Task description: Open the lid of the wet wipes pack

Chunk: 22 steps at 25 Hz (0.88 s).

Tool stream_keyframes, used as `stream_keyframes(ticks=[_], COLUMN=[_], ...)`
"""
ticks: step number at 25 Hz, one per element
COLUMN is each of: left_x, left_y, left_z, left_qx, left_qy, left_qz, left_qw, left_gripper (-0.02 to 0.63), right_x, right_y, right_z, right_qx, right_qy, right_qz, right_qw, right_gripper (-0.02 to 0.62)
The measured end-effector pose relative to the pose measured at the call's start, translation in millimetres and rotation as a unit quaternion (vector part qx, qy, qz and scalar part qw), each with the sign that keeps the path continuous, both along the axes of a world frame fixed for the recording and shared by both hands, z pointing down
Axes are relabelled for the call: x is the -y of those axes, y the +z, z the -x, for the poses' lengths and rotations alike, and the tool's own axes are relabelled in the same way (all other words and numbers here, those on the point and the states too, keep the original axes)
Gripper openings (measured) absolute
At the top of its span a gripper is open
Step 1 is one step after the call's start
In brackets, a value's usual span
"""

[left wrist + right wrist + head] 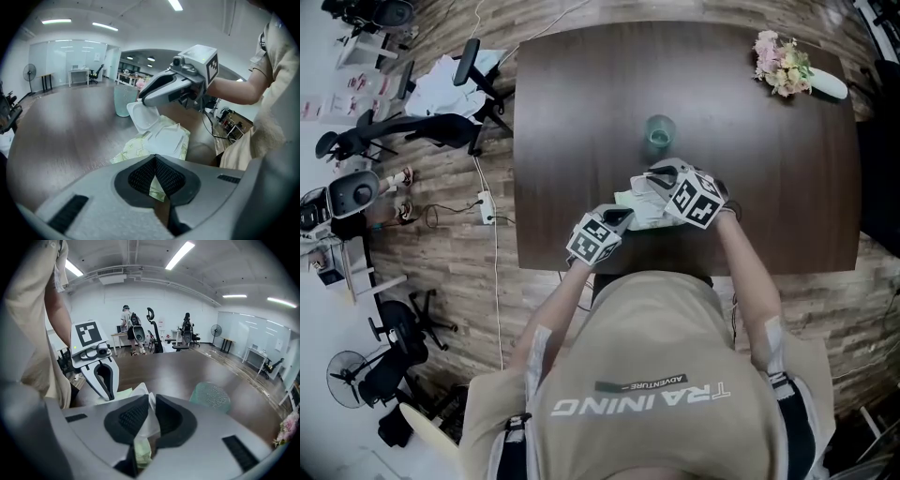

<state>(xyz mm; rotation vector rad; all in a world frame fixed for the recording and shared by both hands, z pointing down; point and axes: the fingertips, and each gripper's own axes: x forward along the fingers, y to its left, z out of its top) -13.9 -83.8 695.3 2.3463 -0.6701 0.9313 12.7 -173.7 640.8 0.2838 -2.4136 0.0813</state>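
The wet wipes pack (639,208) lies near the front edge of the dark table (572,122); it is pale yellow-green (133,147) with a white flip lid (144,117). My left gripper (154,159) is shut on the pack's near corner and holds it against the table. My right gripper (151,401) is shut on the lid (142,391), which stands lifted off the pack. In the head view the left gripper (619,217) is at the pack's near left and the right gripper (654,176) over its far side. The right gripper view shows the left gripper (107,394) beside the pack (123,392).
A translucent green cup (659,131) stands just beyond the pack, also in the right gripper view as the cup (211,397). Flowers (783,64) in a white vase (827,85) lie at the far right corner. Office chairs (422,127) and cables are on the floor to the left.
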Motion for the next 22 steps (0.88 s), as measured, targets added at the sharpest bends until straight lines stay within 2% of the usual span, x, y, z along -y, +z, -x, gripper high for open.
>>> stream_keyframes(ticks=[5,10,14,22], left_x=[1.0,0.1,0.0,-0.5], left_y=[-0.7,1.2,1.4,-1.4], left_z=[3.0,3.0,3.2,2.9], left_qx=[-0.003,-0.002,-0.001,-0.001], left_qy=[-0.015,-0.016,-0.015,-0.013], left_qz=[-0.002,-0.003,-0.004,-0.012], left_qw=[0.9999,0.9999,0.9999,0.9998], left_gripper=[0.009,0.009,0.009,0.009], right_x=[-0.3,-5.8,-7.0,-22.9], right_y=[-4.0,-6.7,-19.6,-26.1], right_z=[3.1,3.8,1.5,-1.3], right_qx=[0.012,-0.008,-0.010,-0.017], right_qy=[-0.007,-0.011,0.004,0.008], right_qz=[-0.009,-0.060,-0.112,-0.130], right_qw=[1.000,0.998,0.994,0.991], right_gripper=[0.038,0.038,0.038,0.031])
